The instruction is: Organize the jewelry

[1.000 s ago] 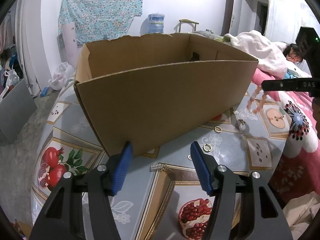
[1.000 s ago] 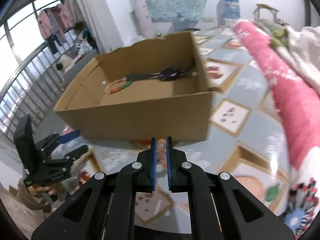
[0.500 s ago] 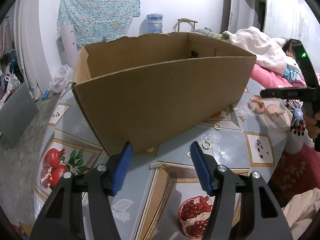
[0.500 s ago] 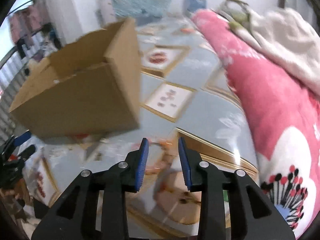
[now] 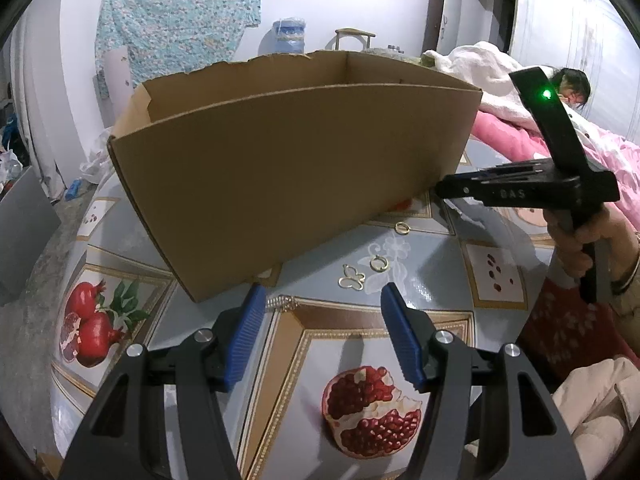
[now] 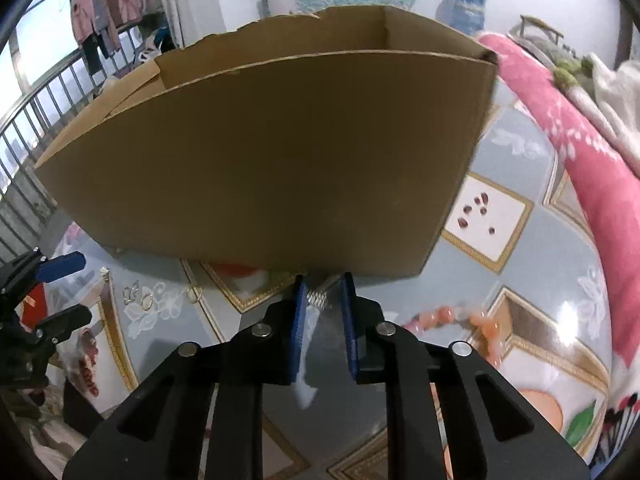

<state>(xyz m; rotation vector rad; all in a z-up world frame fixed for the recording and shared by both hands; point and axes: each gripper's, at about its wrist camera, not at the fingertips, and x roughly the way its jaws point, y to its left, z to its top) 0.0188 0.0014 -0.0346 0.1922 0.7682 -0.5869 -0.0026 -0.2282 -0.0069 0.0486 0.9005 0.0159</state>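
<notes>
As it lies, the bead bracelet (image 6: pixel 442 316) runs left to right.

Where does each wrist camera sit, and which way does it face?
Left wrist: on the left gripper, facing down across the fruit-patterned table at the brown cardboard box; its open blue-padded fingers show, plus the right gripper and holding hand.
Right wrist: on the right gripper, close against the box's long side; its jaws, just closing, flank a small silvery piece; left gripper at left edge.
Shared: box, table, each other's gripper.
</notes>
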